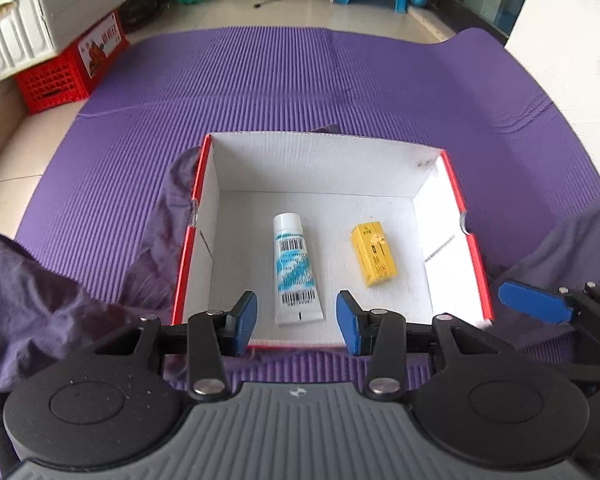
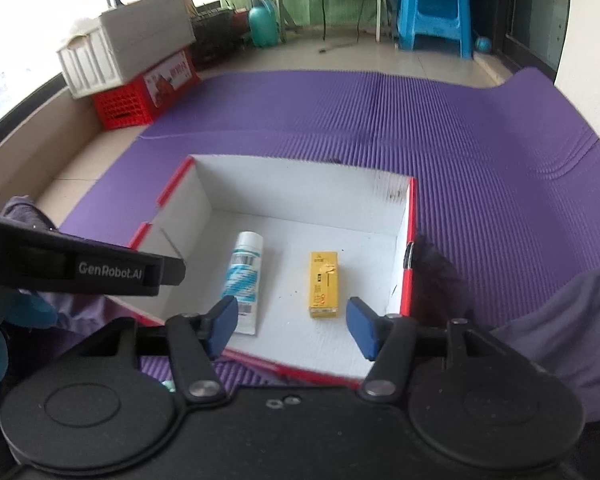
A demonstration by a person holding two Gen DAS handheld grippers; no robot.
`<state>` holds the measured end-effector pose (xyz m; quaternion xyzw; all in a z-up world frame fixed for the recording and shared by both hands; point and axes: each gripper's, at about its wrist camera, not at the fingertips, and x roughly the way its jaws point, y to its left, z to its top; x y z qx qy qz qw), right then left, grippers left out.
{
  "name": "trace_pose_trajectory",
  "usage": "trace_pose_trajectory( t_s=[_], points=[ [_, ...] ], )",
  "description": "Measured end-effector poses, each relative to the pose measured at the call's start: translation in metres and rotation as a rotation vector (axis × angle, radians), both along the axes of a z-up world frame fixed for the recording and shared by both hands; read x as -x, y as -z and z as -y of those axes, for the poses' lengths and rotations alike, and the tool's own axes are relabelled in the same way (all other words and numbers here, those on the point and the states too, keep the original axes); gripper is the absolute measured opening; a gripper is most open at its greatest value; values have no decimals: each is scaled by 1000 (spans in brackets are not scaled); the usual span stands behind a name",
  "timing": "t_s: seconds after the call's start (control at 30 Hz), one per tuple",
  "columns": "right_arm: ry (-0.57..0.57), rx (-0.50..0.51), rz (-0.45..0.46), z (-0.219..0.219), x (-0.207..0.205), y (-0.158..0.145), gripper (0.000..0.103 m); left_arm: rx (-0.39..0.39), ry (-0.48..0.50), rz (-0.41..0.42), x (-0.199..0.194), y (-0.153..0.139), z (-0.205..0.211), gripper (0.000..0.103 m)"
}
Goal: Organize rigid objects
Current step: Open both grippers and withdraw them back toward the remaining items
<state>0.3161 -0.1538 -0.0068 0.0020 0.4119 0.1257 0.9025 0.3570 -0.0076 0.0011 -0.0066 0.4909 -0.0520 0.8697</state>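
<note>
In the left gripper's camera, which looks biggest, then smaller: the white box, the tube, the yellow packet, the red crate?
1. white box
2. red crate, though it sits farther away
3. tube
4. yellow packet

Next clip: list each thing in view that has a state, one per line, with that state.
Box: open, no lid, upright on the mat.
Tube: lying flat in the box, cap on, untouched.
Yellow carton: lying flat in the box, closed, apart from the tube.
Left gripper: open, nothing between the fingers.
Right gripper: open, nothing held.
Mat: spread flat on the floor.
</note>
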Motion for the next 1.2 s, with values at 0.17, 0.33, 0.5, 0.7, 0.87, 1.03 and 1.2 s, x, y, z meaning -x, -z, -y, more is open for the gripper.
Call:
trace_pose_trajectory(
  t_s=[0.17,0.33,0.5,0.7,0.87,1.03,1.2],
  points=[
    [-16,-8,47,0,29,-17,64,2,6,46,30,-18,-2,42],
    [-15,-25,75,5,56,-28,72,-9,30,107,66,-33,2,51],
    [-24,-51,98,12,85,-32,77,-29,70,195,103,-47,8,67],
    [-38,-89,127,19,116,-34,85,-3,56,233,139,-50,5,67],
    [-52,-112,170,20,141,-34,93,0,32,266,163,-50,1,75],
    [-73,-116,234,20,164,-35,99,9,21,290,184,-51,-2,75],
    [-91,-125,267,20,180,-32,103,-6,-1,302,200,-48,-4,82]
  ],
)
